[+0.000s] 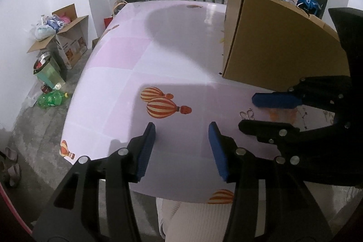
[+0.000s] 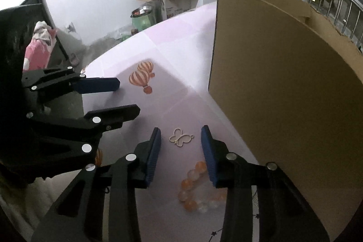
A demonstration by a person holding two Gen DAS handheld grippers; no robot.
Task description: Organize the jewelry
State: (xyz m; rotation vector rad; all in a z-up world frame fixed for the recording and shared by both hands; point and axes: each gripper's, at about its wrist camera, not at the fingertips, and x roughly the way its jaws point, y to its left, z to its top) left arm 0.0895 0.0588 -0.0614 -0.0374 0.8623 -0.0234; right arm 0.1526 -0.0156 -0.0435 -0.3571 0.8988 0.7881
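A gold butterfly pendant (image 2: pixel 181 139) lies on the pink tablecloth between the fingertips of my right gripper (image 2: pixel 180 135), which is open and empty just above it. An orange and clear bead bracelet (image 2: pixel 192 187) lies closer to me, under that gripper. My left gripper (image 1: pixel 182 131) is open and empty over the table's near edge. In the left wrist view the right gripper (image 1: pixel 254 112) shows at the right, with the pendant (image 1: pixel 246 114) between its fingers. In the right wrist view the left gripper (image 2: pixel 127 98) is at the left.
A tall brown cardboard box (image 2: pixel 283 92) stands on the table right of the pendant, also in the left wrist view (image 1: pixel 279 42). The table (image 1: pixel 127 74) has balloon prints. Boxes, a bin and bottles sit on the floor to the left. A railing runs behind.
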